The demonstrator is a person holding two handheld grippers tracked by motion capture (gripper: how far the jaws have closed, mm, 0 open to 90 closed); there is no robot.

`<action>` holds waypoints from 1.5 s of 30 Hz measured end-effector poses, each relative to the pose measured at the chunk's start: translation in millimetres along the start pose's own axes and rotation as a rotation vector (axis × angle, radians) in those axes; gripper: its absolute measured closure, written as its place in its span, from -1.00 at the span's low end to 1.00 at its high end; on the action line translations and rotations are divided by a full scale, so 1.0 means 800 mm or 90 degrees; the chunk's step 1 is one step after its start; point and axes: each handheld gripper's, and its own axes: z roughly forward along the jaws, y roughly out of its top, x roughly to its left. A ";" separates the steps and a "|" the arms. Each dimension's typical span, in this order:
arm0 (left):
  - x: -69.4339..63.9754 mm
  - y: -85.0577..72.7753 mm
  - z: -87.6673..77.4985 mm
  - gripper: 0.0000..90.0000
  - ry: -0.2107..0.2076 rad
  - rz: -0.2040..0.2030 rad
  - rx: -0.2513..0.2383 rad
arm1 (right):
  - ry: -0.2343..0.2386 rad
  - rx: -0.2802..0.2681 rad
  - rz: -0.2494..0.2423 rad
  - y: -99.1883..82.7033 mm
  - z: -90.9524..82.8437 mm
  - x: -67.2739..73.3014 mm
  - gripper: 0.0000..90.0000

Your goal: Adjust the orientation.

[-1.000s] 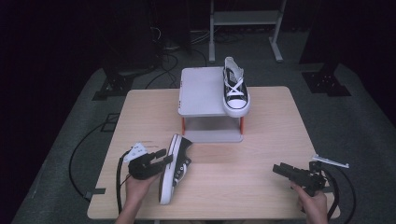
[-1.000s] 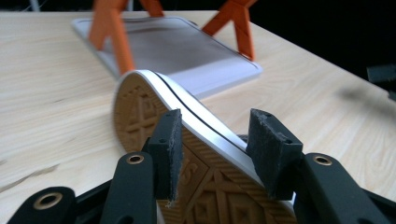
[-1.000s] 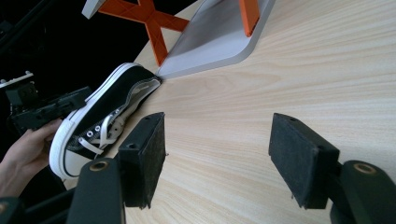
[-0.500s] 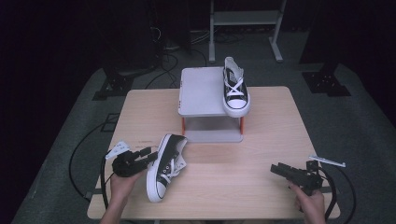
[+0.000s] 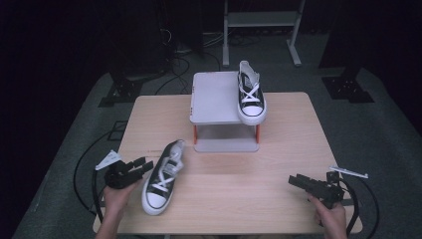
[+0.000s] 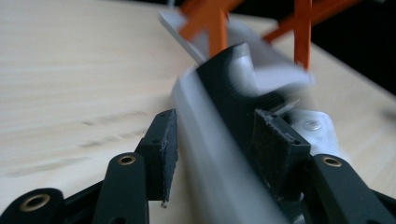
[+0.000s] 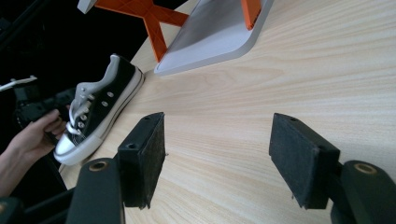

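A: Dark floor and cables surround a pale wooden table [image 5: 298,129]. What stands on it?

B: At the far middle, a small grey 2-tier rack [image 5: 215,97] on orange legs. 1 black-and-white sneaker [image 5: 250,98] sits on the right edge of its top shelf, toe toward the person.

A: And the other shoe?

B: That second sneaker [image 5: 163,177] lies on the table at the near left, upright on its sole, toe toward the near edge, heel angled toward the rack and near its lower shelf.

A: Where is the left gripper [image 5: 140,166]?

B: Just beside the shoe's left flank. In the left gripper view the shoe's side wall and white sole edge sit between the 2 pads, with a gap at the left pad; that picture is blurred. The jaws have just been opening, so they are loosened around the shoe rather than pressing it.

A: The right gripper [image 5: 294,179]?

B: It rests at the near right of the table, well apart from both shoes. In the right gripper view its jaws stand wide with only bare wood between them.
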 end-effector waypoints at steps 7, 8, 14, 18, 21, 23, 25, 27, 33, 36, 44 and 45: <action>-0.002 0.015 -0.024 0.09 -0.033 -0.012 -0.039 | -0.002 0.008 0.000 0.000 0.006 0.000 -0.22; -0.004 0.016 -0.024 0.09 -0.038 -0.012 -0.039 | -0.001 0.009 -0.001 0.000 0.006 0.000 -0.22; -0.022 0.011 -0.008 0.09 -0.078 -0.019 -0.025 | -0.003 0.009 -0.002 -0.002 0.006 0.001 -0.22; -0.033 0.008 0.003 0.09 -0.095 -0.016 -0.016 | -0.003 0.009 0.002 -0.002 0.004 -0.001 -0.22; -0.040 0.007 0.008 0.09 -0.102 -0.012 -0.013 | -0.003 0.008 0.002 -0.003 0.003 -0.002 -0.22; -0.044 0.006 0.012 0.09 -0.104 -0.010 -0.005 | -0.004 0.007 0.000 -0.003 0.002 -0.002 -0.22; -0.047 0.005 0.014 0.09 -0.102 -0.011 0.002 | -0.003 0.007 -0.001 -0.004 0.002 -0.002 -0.22; -0.049 0.004 0.017 0.11 -0.100 -0.011 0.011 | -0.003 0.008 -0.002 -0.004 0.002 -0.002 -0.22; -0.050 -0.002 0.029 0.17 -0.094 -0.021 0.035 | -0.002 0.012 0.002 -0.004 0.003 -0.001 -0.22; -0.052 -0.003 0.033 0.19 -0.089 -0.015 0.042 | 0.000 0.010 -0.001 -0.005 0.004 -0.002 -0.22; -0.054 -0.004 0.043 0.27 -0.067 -0.011 0.068 | 0.002 0.011 -0.004 -0.005 0.005 -0.001 -0.22; -0.053 -0.005 0.044 0.27 -0.065 -0.013 0.072 | 0.002 0.011 -0.004 -0.005 0.005 -0.001 -0.22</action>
